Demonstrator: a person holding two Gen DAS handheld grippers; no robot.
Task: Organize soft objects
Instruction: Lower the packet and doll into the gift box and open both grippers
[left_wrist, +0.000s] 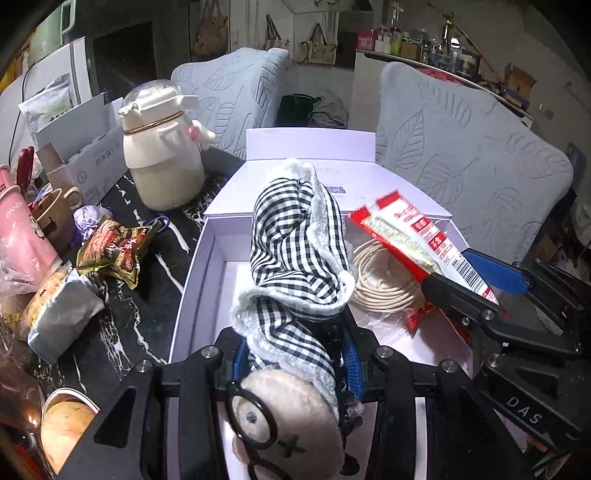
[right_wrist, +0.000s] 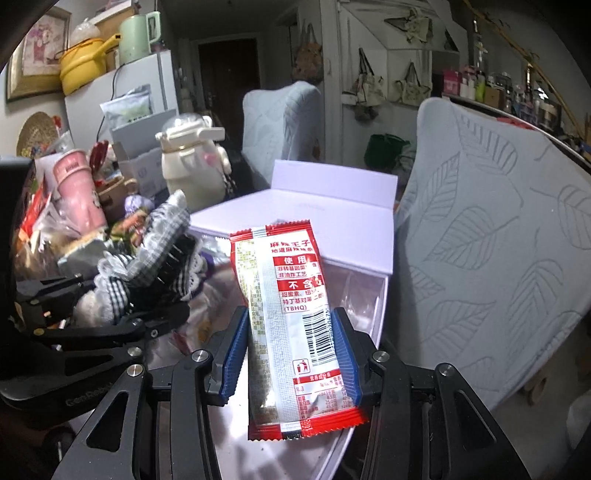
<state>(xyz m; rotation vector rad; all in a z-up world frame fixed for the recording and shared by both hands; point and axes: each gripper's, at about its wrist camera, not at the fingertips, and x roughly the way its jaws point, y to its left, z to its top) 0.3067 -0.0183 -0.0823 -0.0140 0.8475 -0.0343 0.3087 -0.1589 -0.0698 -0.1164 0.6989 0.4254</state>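
Note:
My left gripper (left_wrist: 291, 363) is shut on a plush doll (left_wrist: 295, 266) with a checked black-and-white dress, cream head and black glasses, held over the open white box (left_wrist: 192, 266). The doll also shows at the left of the right wrist view (right_wrist: 147, 266). My right gripper (right_wrist: 290, 350) is shut on a red and white snack packet (right_wrist: 291, 317), held above the box's right side (right_wrist: 380, 314). In the left wrist view the right gripper (left_wrist: 476, 278) holds the packet (left_wrist: 410, 229) to the right of the doll.
A coiled cream cable (left_wrist: 380, 280) lies in the box. On the dark marble table (left_wrist: 122, 332) to the left are a cream jug (left_wrist: 162, 147), a gold snack bag (left_wrist: 114, 251), a pink cup (left_wrist: 18, 229) and other clutter. Grey leaf-patterned chairs (left_wrist: 461, 147) stand behind.

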